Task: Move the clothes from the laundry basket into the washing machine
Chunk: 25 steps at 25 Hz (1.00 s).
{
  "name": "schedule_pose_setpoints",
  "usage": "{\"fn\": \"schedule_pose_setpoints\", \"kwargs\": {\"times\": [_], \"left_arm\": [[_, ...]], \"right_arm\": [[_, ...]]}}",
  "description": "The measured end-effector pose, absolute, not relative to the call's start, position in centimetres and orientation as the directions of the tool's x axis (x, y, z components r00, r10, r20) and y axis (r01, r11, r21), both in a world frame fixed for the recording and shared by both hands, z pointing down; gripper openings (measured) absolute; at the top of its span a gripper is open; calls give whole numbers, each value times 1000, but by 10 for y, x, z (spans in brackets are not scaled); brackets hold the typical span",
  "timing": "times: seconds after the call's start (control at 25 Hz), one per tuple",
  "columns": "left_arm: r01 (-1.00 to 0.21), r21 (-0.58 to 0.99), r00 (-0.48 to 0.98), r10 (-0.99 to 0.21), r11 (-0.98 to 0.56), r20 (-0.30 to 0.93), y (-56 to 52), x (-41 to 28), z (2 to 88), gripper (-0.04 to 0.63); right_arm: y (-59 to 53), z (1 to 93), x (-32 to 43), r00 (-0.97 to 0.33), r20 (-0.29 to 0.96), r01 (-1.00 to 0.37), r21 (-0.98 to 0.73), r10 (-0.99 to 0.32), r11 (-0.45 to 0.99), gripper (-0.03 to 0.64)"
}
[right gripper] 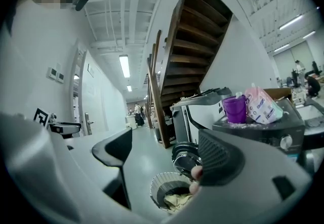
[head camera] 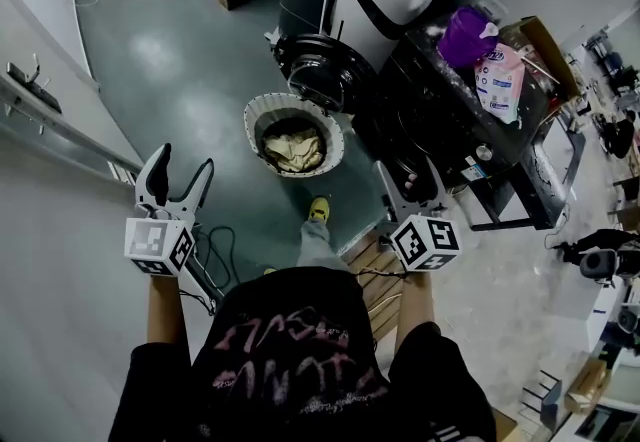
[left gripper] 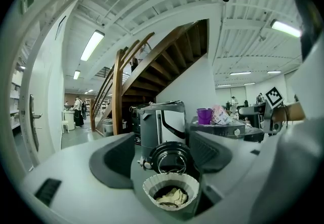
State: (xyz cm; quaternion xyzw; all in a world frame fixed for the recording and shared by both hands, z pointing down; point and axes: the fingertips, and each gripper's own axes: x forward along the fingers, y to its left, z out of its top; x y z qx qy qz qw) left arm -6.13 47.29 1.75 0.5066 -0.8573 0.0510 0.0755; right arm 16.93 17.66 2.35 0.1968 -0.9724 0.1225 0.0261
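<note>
No word or number can be read anywhere. The pink-and-white plastic pack [head camera: 499,80] bears blue print, too small to make out. The person's black T-shirt [head camera: 300,360] carries pinkish lettering across the back, too smeared to read. The white cube [head camera: 160,245] on the left gripper [head camera: 185,162] and its twin cube [head camera: 425,242] on the right gripper [head camera: 406,172] show black-and-white square markers: patterns, not letters.
</note>
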Motion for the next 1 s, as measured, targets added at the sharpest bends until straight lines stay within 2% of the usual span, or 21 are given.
{"fn": "schedule_pose_setpoints", "kwargs": {"times": [0.32, 0.56, 0.76, 1.0], "left_arm": [[-872, -7, -476, -845, 489, 242, 396, -115, 38, 337], [-874, -15, -470, -836, 486, 284, 322, -152, 53, 337], [-870, -40, -473, -811, 491, 346, 275, -175, 68, 337], [-858, 12, -466, -788, 514, 403, 240, -194, 86, 337]], "right_arm": [[99, 50, 108, -928, 164, -365, -216, -334, 906, 408], [40, 69, 57, -945, 194, -297, -158, -265, 942, 403], [-9, 89, 17, -951, 219, -269, -225, -220, 936, 402], [-47, 101, -18, -953, 239, -246, -264, -184, 933, 400]]}}
